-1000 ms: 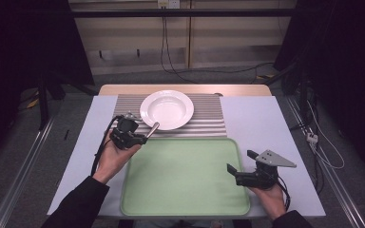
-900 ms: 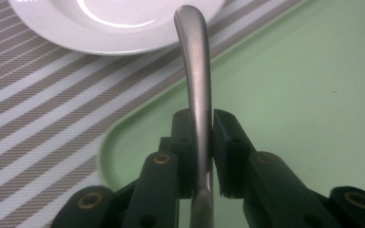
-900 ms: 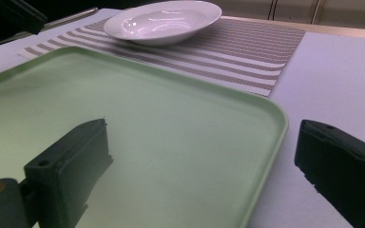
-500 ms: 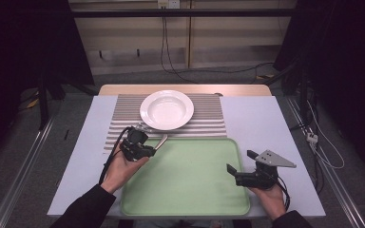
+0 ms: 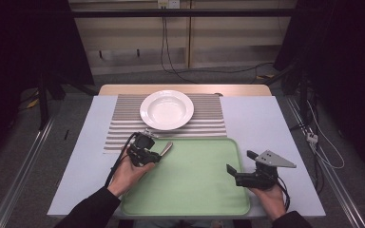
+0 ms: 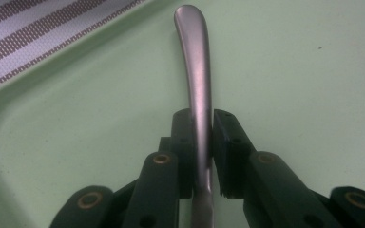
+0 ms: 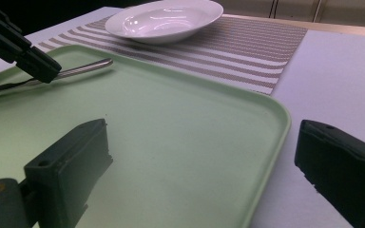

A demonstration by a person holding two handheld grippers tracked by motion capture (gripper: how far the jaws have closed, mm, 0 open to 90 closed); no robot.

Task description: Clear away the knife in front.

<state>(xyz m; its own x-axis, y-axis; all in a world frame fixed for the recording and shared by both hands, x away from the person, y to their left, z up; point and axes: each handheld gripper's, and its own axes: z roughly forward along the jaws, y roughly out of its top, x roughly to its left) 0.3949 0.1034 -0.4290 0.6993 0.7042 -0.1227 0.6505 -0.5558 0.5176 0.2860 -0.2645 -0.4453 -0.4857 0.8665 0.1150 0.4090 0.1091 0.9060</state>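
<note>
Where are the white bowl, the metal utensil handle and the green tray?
white bowl point(image 5: 167, 109): high view, middle of its hollow.
metal utensil handle point(image 6: 193, 57): left gripper view, the shaft above the jaws.
green tray point(image 5: 195, 180): high view, bare floor of the tray.

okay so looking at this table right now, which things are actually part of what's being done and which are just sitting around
In use:
- metal utensil handle, clamped in the left hand-held gripper
- green tray, under the utensil

Just lying about:
- white plate, empty
- striped placemat under the plate
- right hand-held gripper, open and holding nothing, at the tray's right edge
</note>
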